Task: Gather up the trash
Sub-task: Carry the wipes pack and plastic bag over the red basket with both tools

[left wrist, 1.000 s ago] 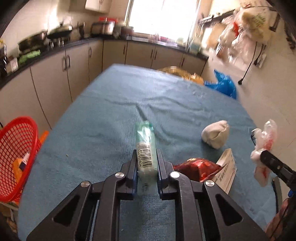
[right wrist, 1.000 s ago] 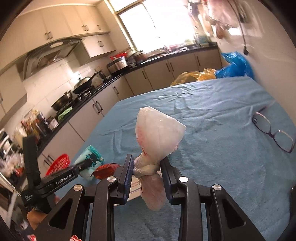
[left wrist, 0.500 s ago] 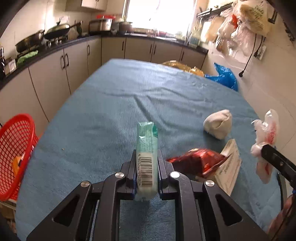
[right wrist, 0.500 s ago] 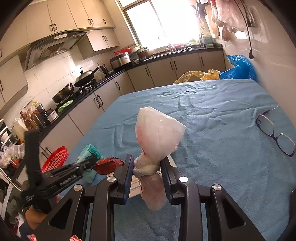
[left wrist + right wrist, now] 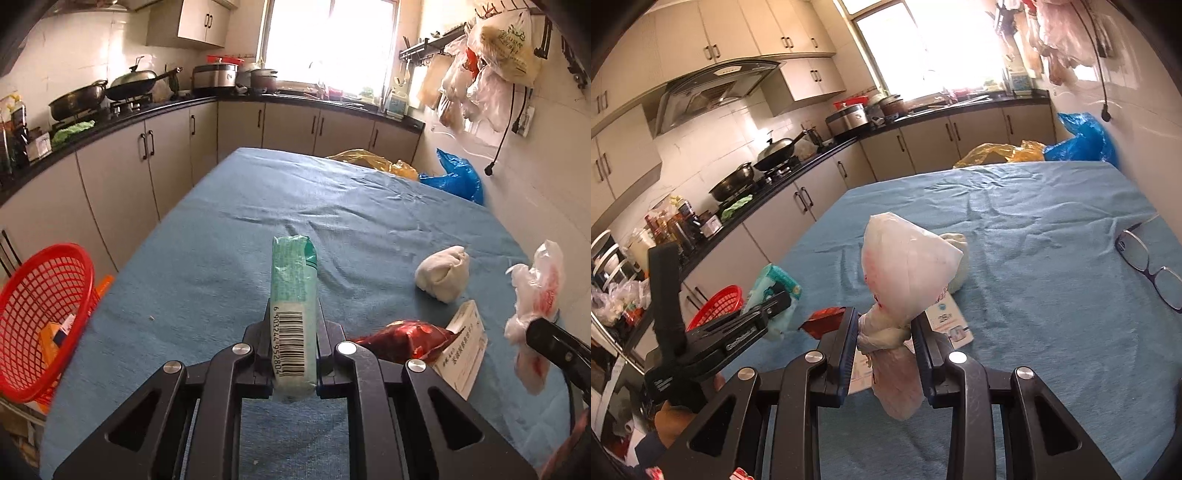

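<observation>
Trash is being held in both grippers above the blue-covered tabletop [image 5: 229, 236]: a green-and-white packet [image 5: 293, 317] is being pinched upright by the left gripper [image 5: 293, 341], and a knotted white plastic bag [image 5: 905, 280] is being clamped at its neck by the right gripper [image 5: 884, 334]. Three more pieces are lying on the cloth, near each other: a red foil wrapper [image 5: 400, 341], a printed paper leaflet [image 5: 463, 350] and a cream wad [image 5: 443, 273]. One red mesh basket [image 5: 40, 317] is being seen beside the tabletop's left edge, with an orange box [image 5: 55, 334] inside. One pair of glasses [image 5: 1148, 266] is resting on the cloth.
</observation>
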`<state>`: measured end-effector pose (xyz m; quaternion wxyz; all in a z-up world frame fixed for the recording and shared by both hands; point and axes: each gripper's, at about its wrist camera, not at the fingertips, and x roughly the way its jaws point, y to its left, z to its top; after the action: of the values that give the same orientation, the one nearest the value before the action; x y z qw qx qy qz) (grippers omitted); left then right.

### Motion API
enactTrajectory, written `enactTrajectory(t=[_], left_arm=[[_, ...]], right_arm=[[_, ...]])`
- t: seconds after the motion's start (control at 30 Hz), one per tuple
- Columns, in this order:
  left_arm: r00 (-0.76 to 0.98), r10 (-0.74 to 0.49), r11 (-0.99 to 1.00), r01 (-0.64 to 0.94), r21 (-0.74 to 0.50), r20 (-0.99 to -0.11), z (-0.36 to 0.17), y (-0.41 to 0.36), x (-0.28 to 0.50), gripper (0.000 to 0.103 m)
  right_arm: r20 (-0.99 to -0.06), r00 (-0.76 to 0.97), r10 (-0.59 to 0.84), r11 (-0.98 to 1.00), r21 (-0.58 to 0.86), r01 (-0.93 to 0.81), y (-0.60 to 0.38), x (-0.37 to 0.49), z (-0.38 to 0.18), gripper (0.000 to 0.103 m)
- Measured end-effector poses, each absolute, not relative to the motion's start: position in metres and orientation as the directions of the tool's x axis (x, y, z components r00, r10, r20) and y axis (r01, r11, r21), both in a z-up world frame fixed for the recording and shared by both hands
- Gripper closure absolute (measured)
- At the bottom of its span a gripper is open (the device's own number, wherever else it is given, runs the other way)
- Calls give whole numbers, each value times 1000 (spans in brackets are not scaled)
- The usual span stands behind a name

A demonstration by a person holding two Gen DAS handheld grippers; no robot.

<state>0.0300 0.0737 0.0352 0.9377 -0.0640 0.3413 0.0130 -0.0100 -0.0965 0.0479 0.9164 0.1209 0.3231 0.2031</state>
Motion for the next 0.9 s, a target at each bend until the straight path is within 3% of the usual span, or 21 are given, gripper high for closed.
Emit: enactTrajectory(t=[0.9], left_arm=[[812, 12, 986, -109, -130, -584, 49, 83, 20, 89]], right_arm=[[-579, 713, 395, 918, 275, -286, -84, -5, 35, 71]])
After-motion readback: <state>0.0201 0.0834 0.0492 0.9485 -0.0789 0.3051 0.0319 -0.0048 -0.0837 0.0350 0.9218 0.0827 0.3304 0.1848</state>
